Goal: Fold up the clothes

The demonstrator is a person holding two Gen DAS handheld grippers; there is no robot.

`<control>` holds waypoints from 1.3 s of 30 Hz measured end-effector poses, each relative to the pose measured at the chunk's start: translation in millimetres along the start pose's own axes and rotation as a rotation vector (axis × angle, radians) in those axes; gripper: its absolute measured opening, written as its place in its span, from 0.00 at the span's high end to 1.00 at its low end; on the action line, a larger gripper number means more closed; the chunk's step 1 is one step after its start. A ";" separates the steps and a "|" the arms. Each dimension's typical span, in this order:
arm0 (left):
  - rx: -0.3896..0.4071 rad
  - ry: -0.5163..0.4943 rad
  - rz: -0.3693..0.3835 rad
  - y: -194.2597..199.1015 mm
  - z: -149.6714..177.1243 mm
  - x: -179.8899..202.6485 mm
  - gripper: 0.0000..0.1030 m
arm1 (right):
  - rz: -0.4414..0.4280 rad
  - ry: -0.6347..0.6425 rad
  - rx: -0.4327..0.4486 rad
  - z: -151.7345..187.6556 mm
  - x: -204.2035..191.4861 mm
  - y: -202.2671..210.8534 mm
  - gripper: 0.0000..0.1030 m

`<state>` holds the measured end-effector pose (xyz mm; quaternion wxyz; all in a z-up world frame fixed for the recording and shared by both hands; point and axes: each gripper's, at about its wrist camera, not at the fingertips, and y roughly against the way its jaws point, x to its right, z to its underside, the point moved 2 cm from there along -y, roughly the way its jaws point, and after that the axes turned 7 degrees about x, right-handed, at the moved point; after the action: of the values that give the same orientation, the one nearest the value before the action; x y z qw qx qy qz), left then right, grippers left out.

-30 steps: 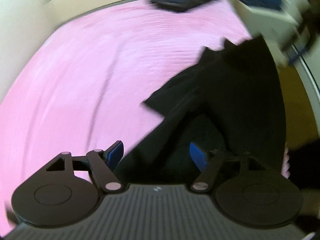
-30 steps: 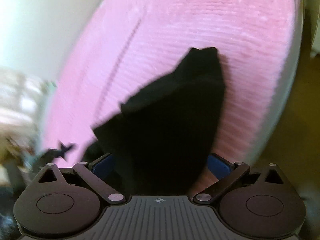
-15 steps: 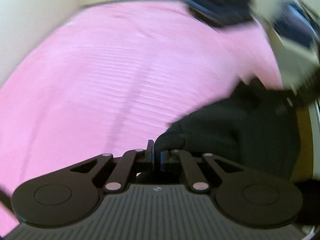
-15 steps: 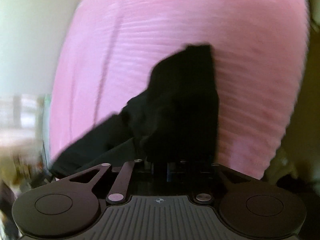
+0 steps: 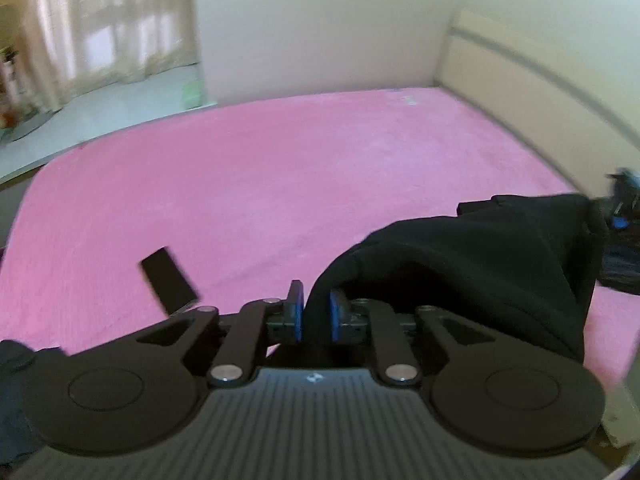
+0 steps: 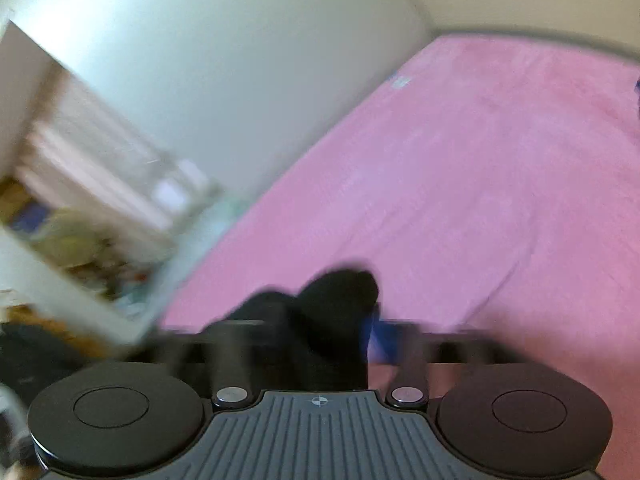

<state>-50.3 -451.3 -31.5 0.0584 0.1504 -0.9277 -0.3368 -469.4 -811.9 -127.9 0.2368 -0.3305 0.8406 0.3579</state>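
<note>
Black garment hangs bunched above the pink bed, apparently lifted at two points

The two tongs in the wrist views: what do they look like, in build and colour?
Both match. The left tongs have a black body with a ribbed grey top plate bearing a small round mark, two round black discs at the sides, black link arms on silver pins, and blue pads on the fingers. The right tongs are blurred; one blue pad shows.

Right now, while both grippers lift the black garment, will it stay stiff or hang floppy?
Probably floppy: the black garment sags in soft folds from the left gripper. It looks light, bunching loosely at the right gripper. Likely not slippery, as the pads pinch thick fabric.
</note>
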 end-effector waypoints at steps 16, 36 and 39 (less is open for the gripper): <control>-0.329 -0.167 -0.075 -73.4 225.2 -59.2 0.60 | 0.162 -0.198 -0.515 389.6 28.7 52.2 0.08; -0.353 -0.033 0.149 -170.9 222.7 -155.8 0.94 | 0.223 -0.358 -0.452 441.8 -0.9 37.6 0.96; -0.337 0.005 0.156 -137.6 214.7 -159.7 0.94 | 0.183 -0.267 -0.496 402.7 -9.1 50.3 0.98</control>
<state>89.0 -370.3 -285.6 0.1108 0.0667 -0.8667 -0.4817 -434.7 -476.6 -354.1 0.2238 -0.2511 0.7151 0.6127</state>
